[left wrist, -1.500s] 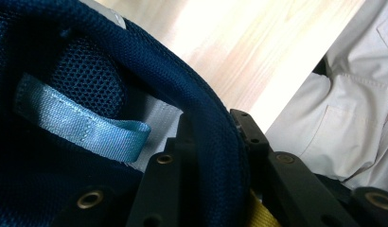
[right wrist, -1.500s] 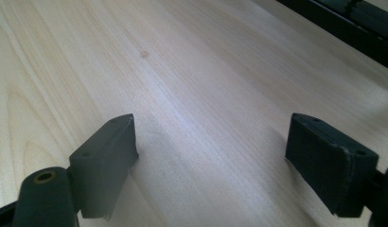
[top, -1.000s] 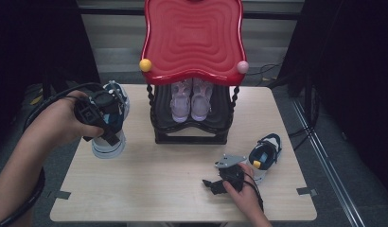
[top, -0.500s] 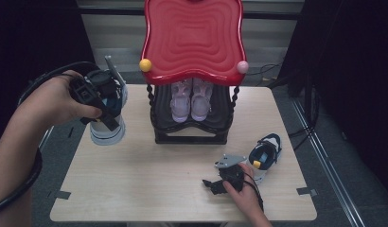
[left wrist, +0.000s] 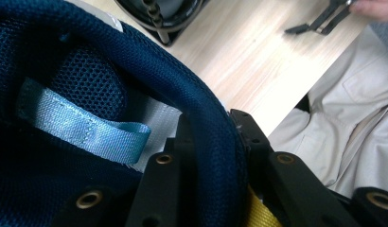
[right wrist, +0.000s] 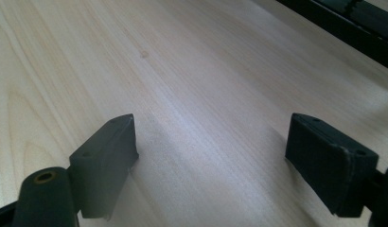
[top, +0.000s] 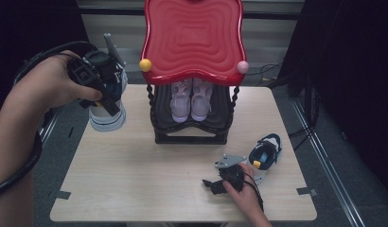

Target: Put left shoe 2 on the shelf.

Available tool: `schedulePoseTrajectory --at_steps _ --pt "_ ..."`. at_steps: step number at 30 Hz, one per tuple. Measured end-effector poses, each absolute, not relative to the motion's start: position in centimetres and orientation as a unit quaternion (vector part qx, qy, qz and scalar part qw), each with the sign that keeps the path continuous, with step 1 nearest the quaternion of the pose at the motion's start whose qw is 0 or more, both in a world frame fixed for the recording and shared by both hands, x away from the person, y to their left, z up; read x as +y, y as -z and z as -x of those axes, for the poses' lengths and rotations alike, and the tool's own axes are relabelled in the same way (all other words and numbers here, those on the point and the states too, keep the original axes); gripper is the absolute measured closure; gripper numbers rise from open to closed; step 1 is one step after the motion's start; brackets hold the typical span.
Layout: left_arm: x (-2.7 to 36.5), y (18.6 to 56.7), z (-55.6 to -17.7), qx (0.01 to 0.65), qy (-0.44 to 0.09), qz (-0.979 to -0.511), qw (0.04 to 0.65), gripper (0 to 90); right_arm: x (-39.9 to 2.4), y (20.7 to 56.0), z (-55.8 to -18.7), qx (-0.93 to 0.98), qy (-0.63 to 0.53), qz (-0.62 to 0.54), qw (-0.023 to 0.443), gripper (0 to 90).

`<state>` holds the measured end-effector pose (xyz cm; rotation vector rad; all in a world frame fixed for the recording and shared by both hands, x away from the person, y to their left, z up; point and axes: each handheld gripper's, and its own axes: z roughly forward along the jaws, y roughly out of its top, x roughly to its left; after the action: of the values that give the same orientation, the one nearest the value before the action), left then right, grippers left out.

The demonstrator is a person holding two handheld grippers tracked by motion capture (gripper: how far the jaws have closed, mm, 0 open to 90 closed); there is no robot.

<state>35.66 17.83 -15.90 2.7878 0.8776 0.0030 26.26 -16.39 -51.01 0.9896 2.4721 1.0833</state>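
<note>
A navy-and-white sneaker (top: 107, 119) hangs above the table's left edge, held by my left gripper (top: 108, 100). In the left gripper view the black jaws are shut on the sneaker's navy mesh collar (left wrist: 201, 127), beside a light-blue pull tab (left wrist: 83, 127); the left gripper (left wrist: 212, 163) grips from above. The matching sneaker (top: 264, 153) lies on the table at the right. Just left of it my right gripper (top: 215, 184) rests on the tabletop, open. Its pads (right wrist: 107, 151) stand wide apart over bare wood, right gripper (right wrist: 216, 156) holding nothing.
A black shoe rack with a wavy red top (top: 192, 38) stands at the table's back middle, with a pair of lilac shoes (top: 191, 99) on its lower shelf. Its black base (right wrist: 343, 19) runs ahead of my right gripper. The wooden table (top: 135, 175) is bare in front.
My left gripper has lifted the sneaker upward and a little toward the back left. The right gripper and the other sneaker have stayed put.
</note>
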Motion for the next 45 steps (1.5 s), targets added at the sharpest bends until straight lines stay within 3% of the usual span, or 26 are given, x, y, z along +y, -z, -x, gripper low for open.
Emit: schedulePoseTrajectory --at_steps 22,45 --pt "14.9 10.1 -37.7 0.286 -0.055 -0.948 0.126 74.5 -16.4 51.0 -26.3 0.852 -0.374 -0.341 0.134 16.5" --pt "9.2 7.3 -39.2 0.249 -0.099 -0.953 0.142 74.6 -16.4 51.0 -26.3 0.852 -0.374 -0.341 0.133 16.4"
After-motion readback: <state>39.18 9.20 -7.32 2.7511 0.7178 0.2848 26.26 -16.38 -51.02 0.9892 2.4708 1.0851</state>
